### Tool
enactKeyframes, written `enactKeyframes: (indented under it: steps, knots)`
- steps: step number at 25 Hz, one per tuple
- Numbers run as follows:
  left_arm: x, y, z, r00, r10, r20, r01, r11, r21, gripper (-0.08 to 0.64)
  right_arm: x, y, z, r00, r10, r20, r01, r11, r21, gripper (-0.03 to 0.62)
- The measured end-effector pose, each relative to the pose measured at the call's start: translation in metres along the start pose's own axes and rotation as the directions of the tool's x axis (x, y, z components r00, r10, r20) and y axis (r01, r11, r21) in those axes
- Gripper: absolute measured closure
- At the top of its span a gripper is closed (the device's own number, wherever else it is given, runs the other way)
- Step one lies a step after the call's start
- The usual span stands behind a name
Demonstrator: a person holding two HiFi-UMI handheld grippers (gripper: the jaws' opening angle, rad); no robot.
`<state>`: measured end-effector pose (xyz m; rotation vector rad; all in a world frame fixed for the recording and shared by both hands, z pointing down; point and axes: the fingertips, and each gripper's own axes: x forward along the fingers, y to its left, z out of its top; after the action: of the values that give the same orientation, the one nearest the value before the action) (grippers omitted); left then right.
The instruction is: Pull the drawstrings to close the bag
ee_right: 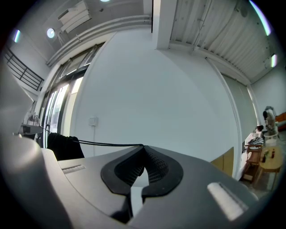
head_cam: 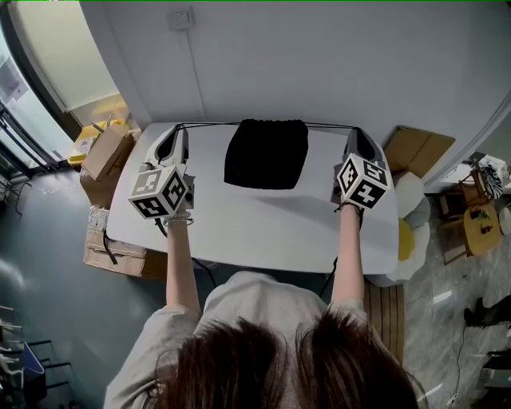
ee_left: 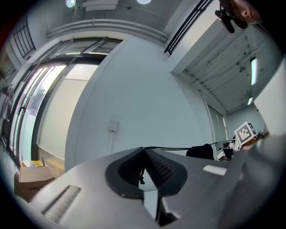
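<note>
A black drawstring bag [head_cam: 267,153] lies at the far middle of the white table [head_cam: 255,224], its gathered mouth toward the wall. Thin black drawstrings run taut from that mouth to both sides. The left drawstring [head_cam: 209,125] ends at my left gripper [head_cam: 182,128], whose jaws are shut on it; in the left gripper view the cord [ee_left: 172,148] leaves the closed tips [ee_left: 143,148] toward the bag [ee_left: 201,152]. The right drawstring [head_cam: 329,125] ends at my right gripper [head_cam: 354,132], also shut on it; its cord [ee_right: 103,143] runs from the tips [ee_right: 142,146] to the bag [ee_right: 62,146].
Cardboard boxes [head_cam: 108,152] are stacked on the floor left of the table. Another flat carton [head_cam: 415,150] and a small wooden table [head_cam: 482,226] stand to the right. A white wall with a socket plate [head_cam: 180,17] rises just behind the table's far edge.
</note>
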<state>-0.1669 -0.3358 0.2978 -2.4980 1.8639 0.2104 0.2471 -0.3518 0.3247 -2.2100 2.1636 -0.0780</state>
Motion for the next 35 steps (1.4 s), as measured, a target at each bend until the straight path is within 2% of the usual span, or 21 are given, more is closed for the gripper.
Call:
enactKeyframes:
  steps: [35]
  knots:
    - [-0.0032,0.0081,-0.0067,1.0,0.027,-0.004,-0.027,1.0,-0.014,0.56,0.0024,-0.0077,-0.0013,1.0,-0.005,0.0,0.005,1.0,-0.009,0.58]
